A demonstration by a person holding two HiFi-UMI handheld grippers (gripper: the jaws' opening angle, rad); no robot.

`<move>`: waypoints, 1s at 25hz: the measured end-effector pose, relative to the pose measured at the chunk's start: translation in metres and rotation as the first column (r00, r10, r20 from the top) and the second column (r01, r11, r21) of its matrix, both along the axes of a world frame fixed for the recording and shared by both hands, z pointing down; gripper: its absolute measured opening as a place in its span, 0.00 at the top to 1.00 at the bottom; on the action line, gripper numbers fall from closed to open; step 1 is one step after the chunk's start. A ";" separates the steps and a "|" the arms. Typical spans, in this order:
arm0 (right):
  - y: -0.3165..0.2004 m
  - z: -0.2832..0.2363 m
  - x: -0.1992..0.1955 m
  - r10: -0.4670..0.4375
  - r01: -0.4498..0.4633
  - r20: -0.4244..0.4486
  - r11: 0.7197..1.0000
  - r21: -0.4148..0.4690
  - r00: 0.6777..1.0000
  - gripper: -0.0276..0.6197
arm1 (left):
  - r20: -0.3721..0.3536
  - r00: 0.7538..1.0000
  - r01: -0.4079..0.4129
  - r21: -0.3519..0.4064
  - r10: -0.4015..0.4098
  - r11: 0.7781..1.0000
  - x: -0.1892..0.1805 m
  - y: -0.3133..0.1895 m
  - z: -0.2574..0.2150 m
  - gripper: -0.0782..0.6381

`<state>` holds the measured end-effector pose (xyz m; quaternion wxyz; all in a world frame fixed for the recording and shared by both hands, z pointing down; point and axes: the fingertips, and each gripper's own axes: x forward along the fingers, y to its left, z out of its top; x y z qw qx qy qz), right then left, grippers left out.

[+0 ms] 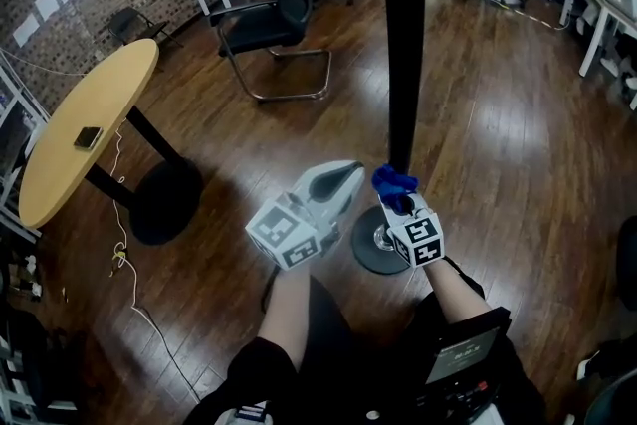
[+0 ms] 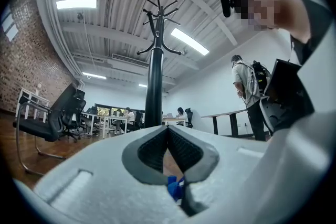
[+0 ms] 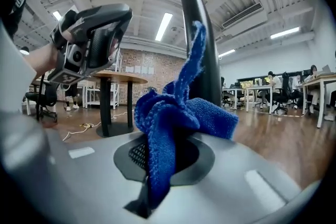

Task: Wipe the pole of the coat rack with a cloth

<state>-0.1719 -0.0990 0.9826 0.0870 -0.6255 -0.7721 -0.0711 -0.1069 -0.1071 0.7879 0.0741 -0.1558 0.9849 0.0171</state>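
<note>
Right gripper view: right claw clamped on blue cloth — pole just behind, centre frame — left claw pinched shut.

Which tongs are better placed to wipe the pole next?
Right, probably. The right tongs are shut on the blue cloth, beside the pole; the left tongs are shut, off the pole.

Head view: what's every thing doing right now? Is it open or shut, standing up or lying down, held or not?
Black metal coat rack pole: upright on its round base.
Right gripper: shut on the blue terry cloth.
Blue terry cloth: bunched up, low by the pole.
Left gripper: shut, beside the pole.
Black office chair: upright, nobody in it.
Dark phone: lying flat on the round wooden table.
</note>
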 end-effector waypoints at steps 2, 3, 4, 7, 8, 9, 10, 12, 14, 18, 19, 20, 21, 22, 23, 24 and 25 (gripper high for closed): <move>-0.003 -0.028 0.002 0.018 -0.017 0.010 0.998 -0.066 1.000 0.91 | -0.003 1.000 0.002 0.001 -0.002 1.000 0.000 0.001 0.001 0.89; -0.006 -0.052 0.001 0.029 -0.026 0.025 0.992 -0.120 0.999 0.91 | -0.001 1.000 0.005 0.003 -0.005 1.000 0.001 0.002 0.001 0.89; -0.009 -0.083 0.001 0.042 -0.033 0.047 0.982 -0.184 0.998 0.91 | 0.002 1.000 0.010 0.005 -0.010 1.000 0.001 0.003 0.001 0.89; -0.021 -0.206 -0.005 0.101 -0.034 0.147 0.915 -0.401 0.984 0.91 | 0.016 1.000 0.018 0.008 -0.019 1.000 0.000 0.005 -0.004 0.89; -0.025 -0.249 -0.008 0.122 -0.029 0.171 0.885 -0.464 0.978 0.91 | 0.021 1.000 0.017 0.007 -0.017 1.000 0.000 0.004 -0.007 0.89; -0.028 -0.290 -0.011 0.137 -0.022 0.186 0.857 -0.514 0.973 0.91 | 0.024 1.000 0.015 0.006 -0.015 1.000 0.000 0.003 -0.010 0.89; -0.029 -0.328 -0.014 0.148 -0.014 0.201 0.835 -0.551 0.968 0.91 | 0.026 1.000 0.014 0.004 -0.014 1.000 0.000 0.002 -0.013 0.89; -0.027 -0.387 -0.017 0.150 0.024 0.246 0.810 -0.586 0.958 0.91 | 0.035 0.999 0.014 -0.003 -0.014 1.000 0.002 0.002 -0.018 0.89; -0.024 -0.421 -0.012 0.117 0.077 0.287 0.807 -0.585 0.951 0.91 | 0.050 0.999 0.015 -0.002 -0.015 1.000 0.004 0.000 -0.023 0.89; -0.029 -0.422 -0.014 0.092 0.077 0.250 0.803 -0.591 0.964 0.91 | 0.069 0.997 0.019 -0.009 -0.018 1.000 0.009 -0.003 -0.033 0.89; -0.032 -0.411 -0.020 0.096 0.056 0.219 0.798 -0.600 0.971 0.91 | 0.072 0.997 0.020 -0.011 -0.019 1.000 0.009 -0.002 -0.035 0.89; -0.034 -0.394 -0.028 0.104 0.029 0.185 0.797 -0.604 0.977 0.91 | 0.072 0.997 0.018 -0.015 -0.017 1.000 0.009 -0.002 -0.035 0.89; -0.036 -0.372 -0.038 0.112 -0.004 0.145 0.802 -0.597 0.983 0.91 | 0.069 0.998 0.014 -0.022 -0.013 1.000 0.009 -0.002 -0.034 0.89; -0.036 -0.343 -0.048 0.116 -0.038 0.098 0.815 -0.578 0.988 0.91 | 0.063 0.998 0.009 -0.025 -0.008 1.000 0.008 -0.002 -0.032 0.89; -0.036 -0.311 -0.055 0.109 -0.068 0.041 0.832 -0.551 0.993 0.91 | 0.055 0.998 0.007 -0.021 -0.006 1.000 0.007 -0.002 -0.030 0.89; -0.036 -0.276 -0.060 0.092 -0.089 -0.021 0.848 -0.522 0.996 0.91 | 0.046 0.999 0.007 -0.015 -0.006 1.000 0.005 -0.002 -0.027 0.89; -0.036 -0.242 -0.061 0.068 -0.102 -0.086 0.861 -0.497 0.994 0.91 | 0.038 0.999 0.008 -0.010 -0.007 1.000 0.004 -0.002 -0.024 0.89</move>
